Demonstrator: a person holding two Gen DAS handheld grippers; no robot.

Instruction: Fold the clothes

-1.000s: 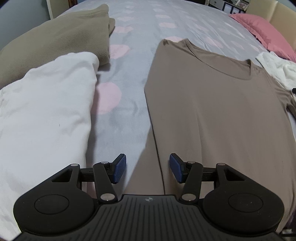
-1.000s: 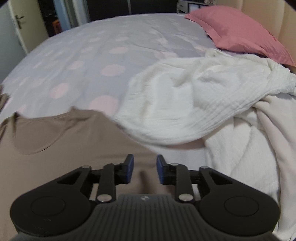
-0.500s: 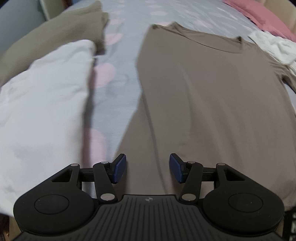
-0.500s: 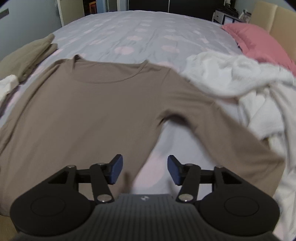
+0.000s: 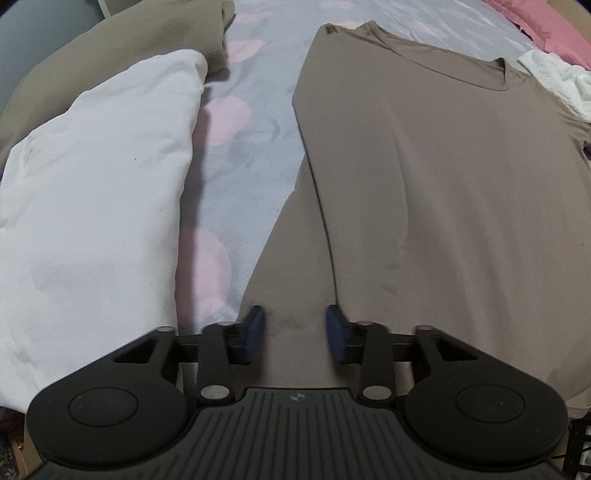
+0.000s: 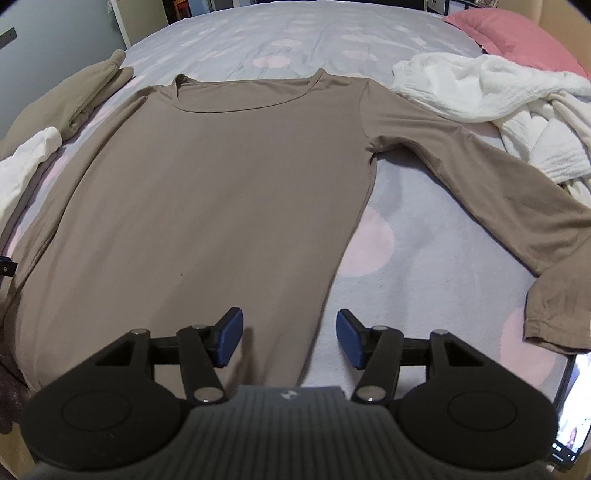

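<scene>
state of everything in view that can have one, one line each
brown long-sleeve shirt: spread flat on the bed, unfolded, right sleeve angled outward
left tool: open over the shirt's lower left edge, has just been closing, pads not pressing fabric
right tool: open over the shirt's lower right edge
white clothes pile: crumpled, unfolded
white folded garment: folded
olive garment: folded
pink pillow: lying at bed's far corner

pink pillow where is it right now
In the right wrist view the pink pillow lies at the far right corner of the bed, just behind the white pile.
</scene>
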